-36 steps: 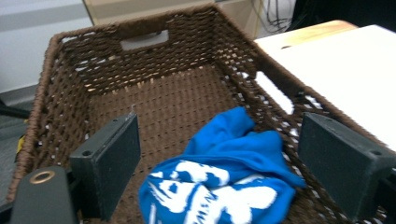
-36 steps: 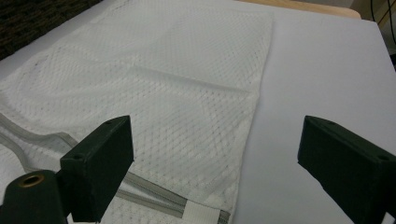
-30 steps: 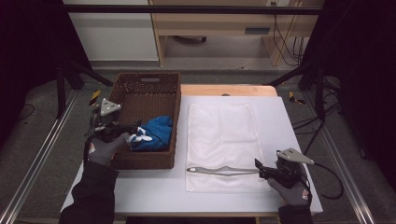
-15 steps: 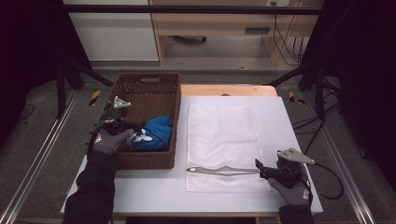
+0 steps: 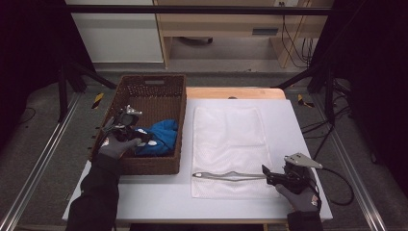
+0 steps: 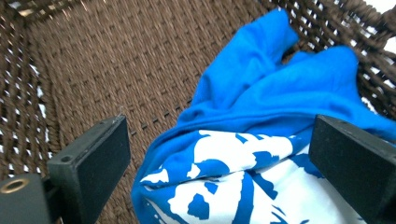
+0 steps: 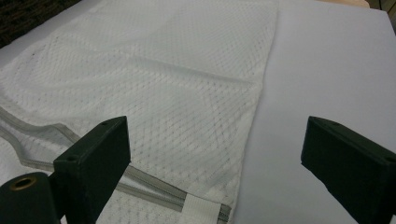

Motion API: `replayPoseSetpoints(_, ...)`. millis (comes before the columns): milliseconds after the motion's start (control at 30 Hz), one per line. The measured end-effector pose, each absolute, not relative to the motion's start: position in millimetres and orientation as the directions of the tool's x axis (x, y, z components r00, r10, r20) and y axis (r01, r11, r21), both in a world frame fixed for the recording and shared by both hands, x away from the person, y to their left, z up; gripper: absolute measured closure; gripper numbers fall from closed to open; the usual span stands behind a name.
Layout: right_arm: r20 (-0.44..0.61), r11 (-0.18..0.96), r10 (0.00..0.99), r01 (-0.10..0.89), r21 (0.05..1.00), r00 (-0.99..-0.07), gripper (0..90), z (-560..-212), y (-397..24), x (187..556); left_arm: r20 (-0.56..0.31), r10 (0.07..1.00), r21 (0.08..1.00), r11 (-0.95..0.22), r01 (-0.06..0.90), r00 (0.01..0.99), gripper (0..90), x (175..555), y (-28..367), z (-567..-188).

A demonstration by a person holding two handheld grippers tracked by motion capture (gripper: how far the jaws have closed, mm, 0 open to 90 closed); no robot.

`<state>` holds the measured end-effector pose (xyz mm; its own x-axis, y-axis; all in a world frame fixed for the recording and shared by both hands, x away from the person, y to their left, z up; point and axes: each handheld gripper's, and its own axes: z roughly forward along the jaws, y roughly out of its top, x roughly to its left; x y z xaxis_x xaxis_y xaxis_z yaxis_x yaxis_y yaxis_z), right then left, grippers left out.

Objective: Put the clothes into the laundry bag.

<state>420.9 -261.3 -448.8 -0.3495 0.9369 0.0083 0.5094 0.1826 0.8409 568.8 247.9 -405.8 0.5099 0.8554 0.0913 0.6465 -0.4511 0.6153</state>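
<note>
Two handheld grippers work at a white table [image 5: 298, 125] in a dim room. The left gripper [image 5: 129, 126] hangs inside a brown wicker basket [image 5: 159, 84] at the table's left edge, its jaws spread wide (they have just been opening) around a crumpled blue-and-white garment [image 6: 261, 154] without pressing on it; the cloth lies bunched in the near right part of the basket. The right gripper [image 5: 269, 176] rests near the table's front right corner, jaws apart and gripping nothing, just beside the grey zipper [image 7: 140, 179] of a flat white mesh laundry bag [image 5: 228, 139]. The likely trouble: closing on just one thin fold may let the garment slip out when lifted, or a jaw may snag the basket's weave. Beyond the table are black frame poles, grey floor, a pale wooden shelf unit and trailing cables.
</note>
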Motion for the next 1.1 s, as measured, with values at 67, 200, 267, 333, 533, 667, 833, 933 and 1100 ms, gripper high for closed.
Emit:
replayPoseSetpoints(67,0.009,0.181,0.938,0.512,0.84,-0.347,8.4,-449.5,-261.4,421.2,0.103,0.844,0.585,-0.479,0.655,0.526,4.9,570.3,244.6,-410.1)
replayPoseSetpoints(200,0.009,0.183,0.938,0.515,0.838,-0.348,8.2,-450.9,-261.8,422.1,0.105,0.833,0.546,-0.505,0.669,0.544,4.5,572.5,241.0,-416.2)
replayPoseSetpoints(267,0.015,0.179,0.938,0.522,0.834,-0.346,8.0,-451.7,-261.6,422.3,0.101,0.828,0.522,-0.515,0.679,0.551,4.3,573.9,240.2,-419.0)
replayPoseSetpoints(333,0.011,0.184,0.938,0.523,0.833,-0.347,8.0,-452.5,-261.7,422.8,0.103,0.826,0.515,-0.521,0.681,0.553,4.1,574.4,239.6,-420.3)
replayPoseSetpoints(533,0.008,0.189,0.937,0.522,0.832,-0.35,8.0,-453.5,-261.2,423.3,0.113,0.811,0.465,-0.554,0.691,0.574,4.2,575.9,237.5,-426.9)
replayPoseSetpoints(667,0.005,0.19,0.937,0.523,0.831,-0.348,8.0,-453.7,-262.1,423.4,0.106,0.804,0.406,-0.571,0.713,0.585,4.9,577.9,235.5,-433.7)
replayPoseSetpoints(833,0.007,0.189,0.938,0.526,0.83,-0.347,8.0,-453.9,-262.2,423.5,0.071,0.805,0.349,-0.573,0.742,0.589,10.2,580.4,235.4,-438.2)
replayPoseSetpoints(933,0.005,0.191,0.938,0.527,0.828,-0.348,8.0,-454.3,-261.6,423.7,0.057,0.802,0.341,-0.576,0.743,0.595,19.5,580.0,234.7,-438.5)
replayPoseSetpoints(1100,0.004,0.192,0.937,0.526,0.829,-0.349,8.3,-454.2,-261.7,423.6,0.021,0.801,0.322,-0.571,0.755,0.598,35.8,579.9,235.0,-437.4)
